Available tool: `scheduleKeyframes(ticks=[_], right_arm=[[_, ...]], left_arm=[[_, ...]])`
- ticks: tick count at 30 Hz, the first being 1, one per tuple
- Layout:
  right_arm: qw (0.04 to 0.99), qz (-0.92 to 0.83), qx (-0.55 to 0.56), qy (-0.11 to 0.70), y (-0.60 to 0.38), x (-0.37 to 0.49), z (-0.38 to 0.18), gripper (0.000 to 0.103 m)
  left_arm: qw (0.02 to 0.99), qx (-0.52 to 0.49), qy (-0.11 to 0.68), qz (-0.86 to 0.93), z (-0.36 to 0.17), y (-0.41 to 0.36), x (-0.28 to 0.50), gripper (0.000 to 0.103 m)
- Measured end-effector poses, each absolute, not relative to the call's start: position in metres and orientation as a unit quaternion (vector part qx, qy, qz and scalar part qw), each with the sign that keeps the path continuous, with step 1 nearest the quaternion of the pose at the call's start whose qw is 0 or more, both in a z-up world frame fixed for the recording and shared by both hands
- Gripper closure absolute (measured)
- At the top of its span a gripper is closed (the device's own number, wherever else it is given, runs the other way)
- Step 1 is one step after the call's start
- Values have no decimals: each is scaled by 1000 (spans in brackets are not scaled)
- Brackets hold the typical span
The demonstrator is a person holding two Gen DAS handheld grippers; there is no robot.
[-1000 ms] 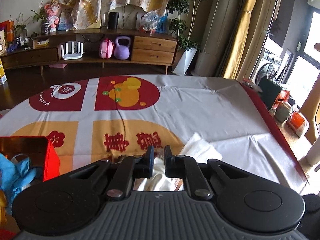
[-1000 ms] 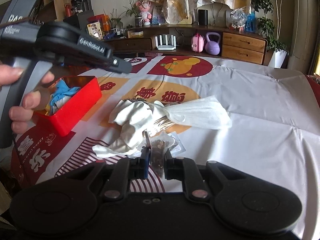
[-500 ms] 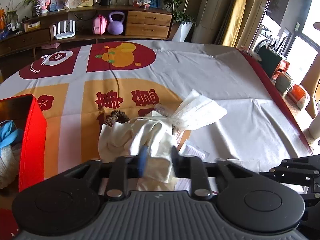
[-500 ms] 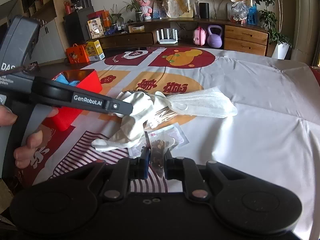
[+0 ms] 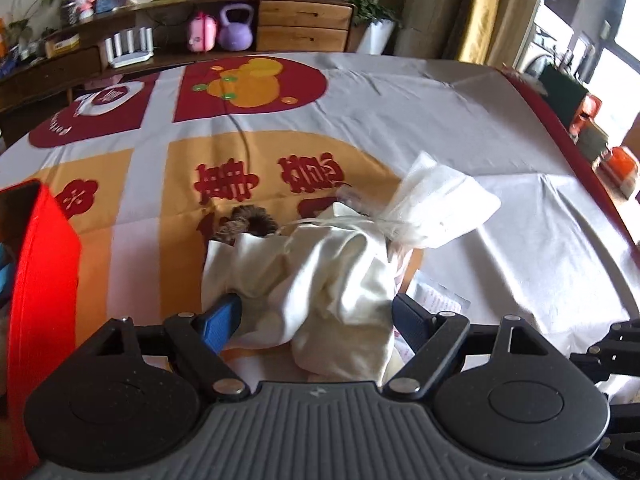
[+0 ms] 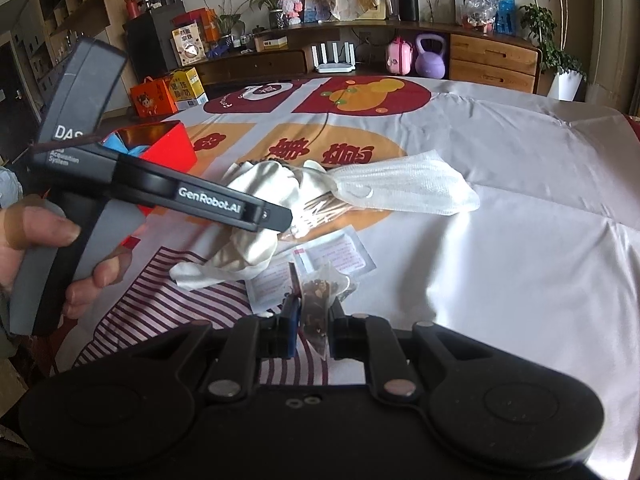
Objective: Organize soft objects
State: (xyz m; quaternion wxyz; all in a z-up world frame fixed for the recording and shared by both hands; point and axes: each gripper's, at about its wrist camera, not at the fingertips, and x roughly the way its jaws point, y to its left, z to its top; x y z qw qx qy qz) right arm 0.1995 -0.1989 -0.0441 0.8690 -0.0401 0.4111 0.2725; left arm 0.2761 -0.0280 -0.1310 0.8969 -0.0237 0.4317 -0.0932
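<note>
Cream cloth (image 5: 320,280) lies crumpled on the tablecloth (image 5: 480,128), long axis running from the near edge up toward the printed red characters, slightly tilted; in the right wrist view (image 6: 256,216) it stretches from upper centre down-left. Left gripper (image 5: 316,312) sits over the cloth's near end, jaws just been opening and now spread wide, cloth between the blue pads (image 5: 222,316) but not pinched; left pad looks to touch the cloth's edge, right pad clear of it. White mesh pouch (image 5: 436,204) lies just beyond-right of the cloth, long axis pointing away to the right, narrow neck toward the cloth. Brown hair tie (image 5: 248,224) pokes out at the cloth's far-left edge. Bundle of cotton swabs (image 6: 320,210) w/ tips fanned lies against the cloth's right side. Flat paper sachets (image 6: 320,264) lie just nearer than the cloth. Right gripper (image 6: 314,320) clenched on a clear tea bag (image 6: 320,300), bag upright, point toward camera. Red box (image 6: 168,148) stands left of the cloth, open top, blue fabric (image 6: 124,144) inside; rest of contents can't tell. A hand (image 6: 48,248) grips the left tool's handle.
</note>
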Motion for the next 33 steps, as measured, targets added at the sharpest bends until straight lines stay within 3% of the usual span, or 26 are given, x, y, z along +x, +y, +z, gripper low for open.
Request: scheduleKeyframes(ticks=[5,12,14,16,19,33], right_arm=[[868,271,-41,413,-198,201,-45,90],[869,271,-43,411,-198,200,-45,90],[870,271,-43,410,-198,198,-43,90],[871,270,-44,408,-198,197,-42,90],[873,268,-44,405,-198,196,-39,90],[885,272,-39,377,-197,181,-9,90]], left_arm=[[898,-13,430,-91,-132,-34,278,21],[899,-13,429,-90,-127,-36,276,70],[900,-16,427,-89,-122,-37,273,72],[901,-21,422,-93,-118,-36,270,84],[906,-28,412,-93,-109,-35,263,93],[920,-69,376,-89,-70,-15,225,97]])
